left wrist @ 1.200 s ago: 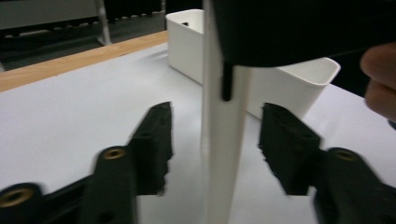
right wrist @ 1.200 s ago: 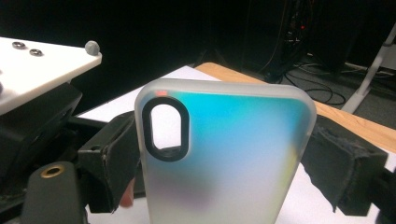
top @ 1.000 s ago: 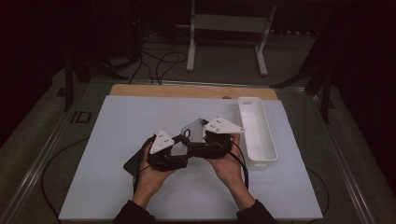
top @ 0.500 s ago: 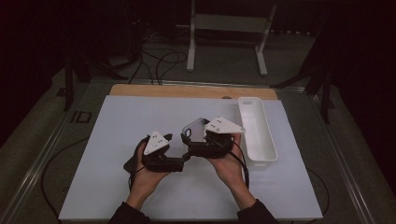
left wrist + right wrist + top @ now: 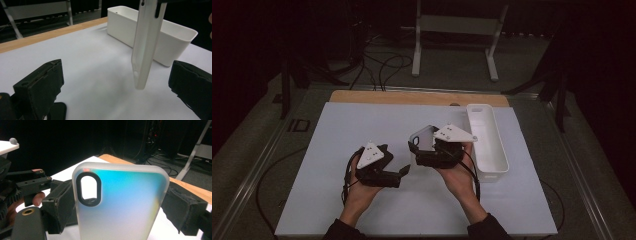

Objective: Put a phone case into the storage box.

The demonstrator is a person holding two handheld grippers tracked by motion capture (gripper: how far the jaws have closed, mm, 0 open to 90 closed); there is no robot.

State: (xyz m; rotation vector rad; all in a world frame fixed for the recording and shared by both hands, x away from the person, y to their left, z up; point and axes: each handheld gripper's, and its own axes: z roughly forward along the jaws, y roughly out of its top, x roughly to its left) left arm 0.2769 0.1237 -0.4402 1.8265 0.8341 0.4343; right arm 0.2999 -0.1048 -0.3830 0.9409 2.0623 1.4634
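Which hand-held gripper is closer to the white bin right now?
Right. The right hand-held gripper, holding the phone case, sits just beside the white bin. The left hand-held gripper is farther out across the mat, jaws open.

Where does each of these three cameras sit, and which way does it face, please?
High view: above the person's side, looking forward and down on the white board; both forearms, left gripper, right gripper.
Left gripper view: on the left gripper, facing the phone case and white bin.
Right gripper view: on the right gripper, clamping the case.
Shared: the case.
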